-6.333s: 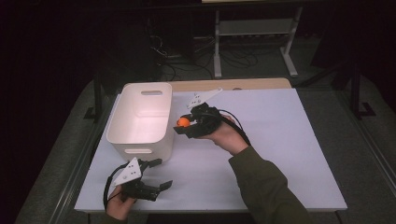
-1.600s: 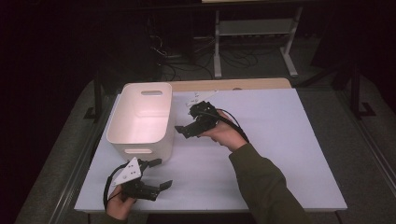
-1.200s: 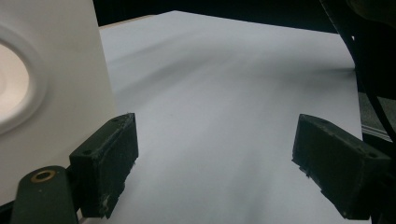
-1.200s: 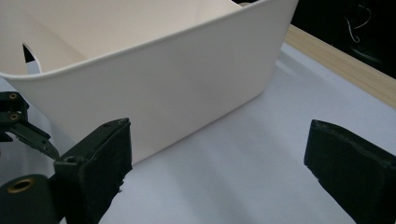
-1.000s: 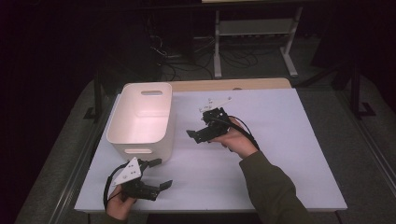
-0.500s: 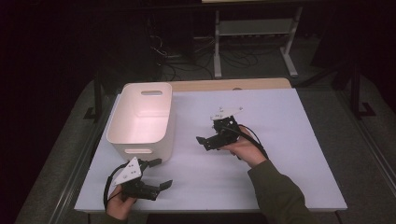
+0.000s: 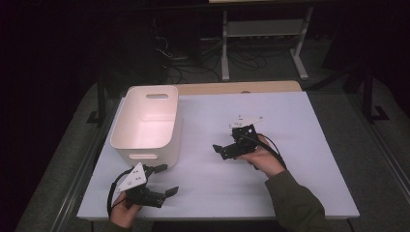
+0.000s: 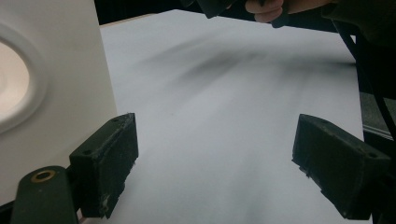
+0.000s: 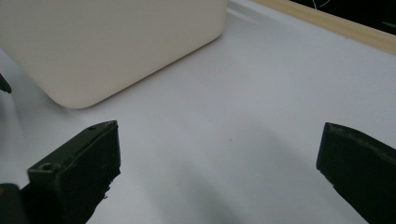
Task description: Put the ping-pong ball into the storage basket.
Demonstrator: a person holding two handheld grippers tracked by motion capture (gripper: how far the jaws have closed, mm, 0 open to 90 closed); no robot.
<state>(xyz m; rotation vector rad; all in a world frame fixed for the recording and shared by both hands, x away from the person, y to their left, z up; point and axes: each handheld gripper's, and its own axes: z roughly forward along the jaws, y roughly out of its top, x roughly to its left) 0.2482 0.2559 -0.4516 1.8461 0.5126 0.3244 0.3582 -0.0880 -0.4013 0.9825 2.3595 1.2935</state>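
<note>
High view: the right gripper [image 7: 223, 151] sits low over the middle of the white table [image 7: 290, 121], its 2 jaws spread apart with nothing between them, pointing toward the person's left. The right hand [image 7: 261, 158] grips it from behind, the forearm in a dark green sleeve [image 7: 297, 205] running back to the bottom edge at a slant. A black cable loops from the gripper around the wrist, and the grey 3-cornered plate stands on its far side.

In the right gripper view the 2 black jaws stand wide apart over bare white table, and the rounded corner of the white bin [image 9: 112, 42] rises just ahead and to the left of them, apart from both jaws.

The left gripper [image 7: 167, 180] rests near the front left corner of the table, held in the left hand [image 7: 123, 212] at the bottom edge, jaws released and empty, aimed to the person's right. In the left gripper view its left jaw lies just beside the bin's wall; I cannot tell whether they touch.

The bin [image 7: 145, 121] stands upright on the left half of the table, handle slots at its near and far ends. A wooden strip [image 7: 232, 88] borders the table's far edge.
</note>
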